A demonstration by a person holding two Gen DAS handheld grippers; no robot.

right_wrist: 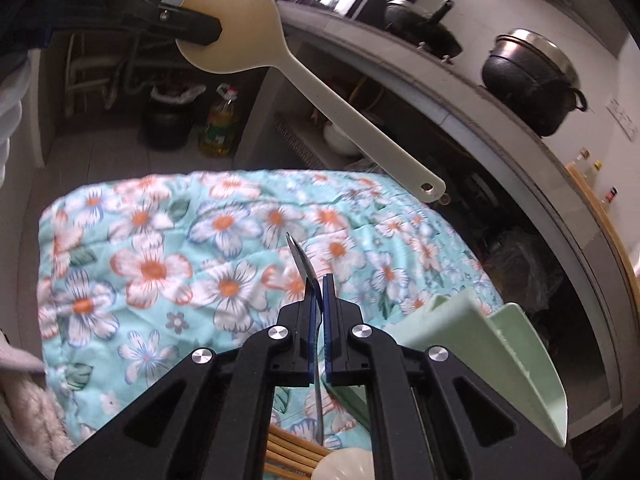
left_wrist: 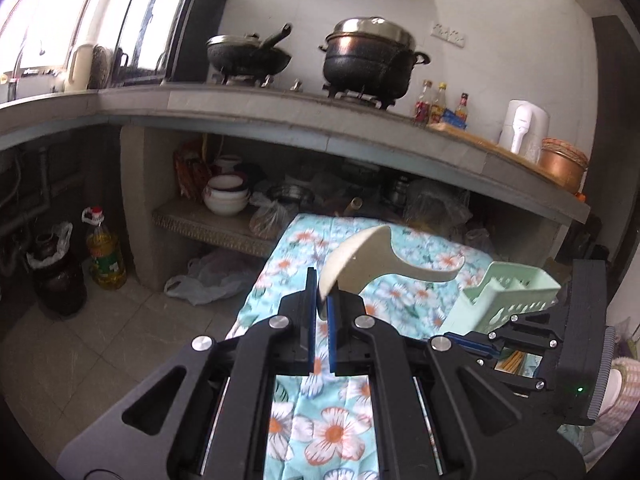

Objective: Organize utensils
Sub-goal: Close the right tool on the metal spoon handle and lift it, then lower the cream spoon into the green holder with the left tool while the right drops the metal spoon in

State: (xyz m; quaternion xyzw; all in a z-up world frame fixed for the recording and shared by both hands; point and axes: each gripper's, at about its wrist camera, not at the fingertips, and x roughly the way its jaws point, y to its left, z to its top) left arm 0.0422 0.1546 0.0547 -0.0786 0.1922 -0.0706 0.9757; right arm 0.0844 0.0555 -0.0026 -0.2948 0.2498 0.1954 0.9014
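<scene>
A beige plastic rice spoon (left_wrist: pixel 372 264) hangs in the air above the floral cloth (left_wrist: pixel 404 296), and my left gripper (left_wrist: pixel 321 296) is shut on the edge of its bowl. The right wrist view shows that spoon (right_wrist: pixel 320 96) from the side, handle slanting down to the right, with the left gripper (right_wrist: pixel 208 30) clamped on the bowl. My right gripper (right_wrist: pixel 319 284) is shut on a thin metal utensil (right_wrist: pixel 298 260), seen edge-on, its tip sticking up past the pads. A pale green slotted basket (right_wrist: pixel 500 344) stands just right of it.
Bamboo chopsticks (right_wrist: pixel 288 456) and a white spoon (right_wrist: pixel 344 466) lie on the floral cloth (right_wrist: pixel 160 248) under the right gripper. Behind it runs a concrete counter (left_wrist: pixel 280 108) with pots (left_wrist: pixel 368 60), bottles and a kettle (left_wrist: pixel 524 128). An oil bottle (left_wrist: pixel 104 248) stands on the floor.
</scene>
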